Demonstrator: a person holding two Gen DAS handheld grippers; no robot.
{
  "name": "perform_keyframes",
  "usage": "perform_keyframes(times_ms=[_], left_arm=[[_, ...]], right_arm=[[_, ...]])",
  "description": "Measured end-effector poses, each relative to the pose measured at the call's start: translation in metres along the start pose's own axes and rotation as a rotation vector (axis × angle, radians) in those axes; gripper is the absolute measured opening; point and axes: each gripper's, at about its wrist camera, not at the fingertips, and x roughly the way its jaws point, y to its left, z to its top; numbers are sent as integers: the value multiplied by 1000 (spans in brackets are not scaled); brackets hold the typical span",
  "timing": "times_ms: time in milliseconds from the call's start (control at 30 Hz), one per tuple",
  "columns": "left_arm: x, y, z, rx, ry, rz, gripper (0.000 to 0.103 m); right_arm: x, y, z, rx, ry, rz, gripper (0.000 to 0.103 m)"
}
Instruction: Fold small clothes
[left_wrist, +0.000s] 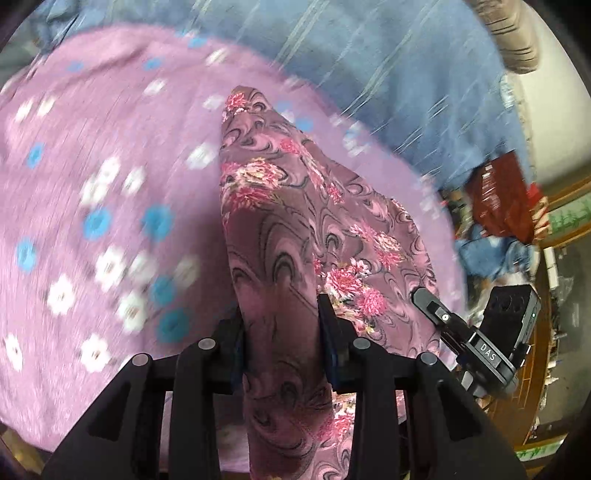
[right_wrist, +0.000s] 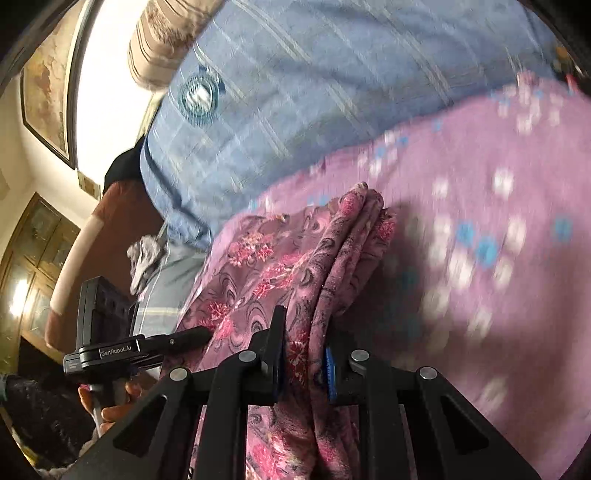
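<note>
A mauve floral garment (left_wrist: 295, 206) with pink flowers and swirls hangs stretched between both grippers above the bed. My left gripper (left_wrist: 280, 314) is shut on a bunched fold of it. The right gripper shows at the right edge of the left wrist view (left_wrist: 439, 314), gripping the garment's other end. In the right wrist view my right gripper (right_wrist: 304, 347) is shut on several gathered layers of the same garment (right_wrist: 280, 266). The left gripper (right_wrist: 184, 338) shows at the left there, pinching the cloth's edge.
A pink bedsheet (left_wrist: 92, 184) with white and blue flowers lies under the garment. A blue striped bedspread (right_wrist: 295, 92) lies beyond it, with a striped pillow (right_wrist: 166, 37). A pile of clothes (left_wrist: 498, 221) sits at the right. A wooden cabinet (right_wrist: 33, 258) stands left.
</note>
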Motion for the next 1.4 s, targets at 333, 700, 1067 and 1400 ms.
perform_keyframes(times_ms=[333, 700, 1067, 1400], left_arm=[[-6, 25, 11, -59, -88, -16, 40], [61, -2, 64, 88, -84, 243, 53], [37, -15, 47, 140, -141, 290, 55], [11, -21, 22, 161, -162, 308, 55]], right_arm=[[3, -2, -6, 50, -33, -117, 28], [37, 29, 21, -185, -149, -223, 4], [27, -1, 0, -55, -39, -225, 14], [24, 21, -40, -116, -28, -264, 21]])
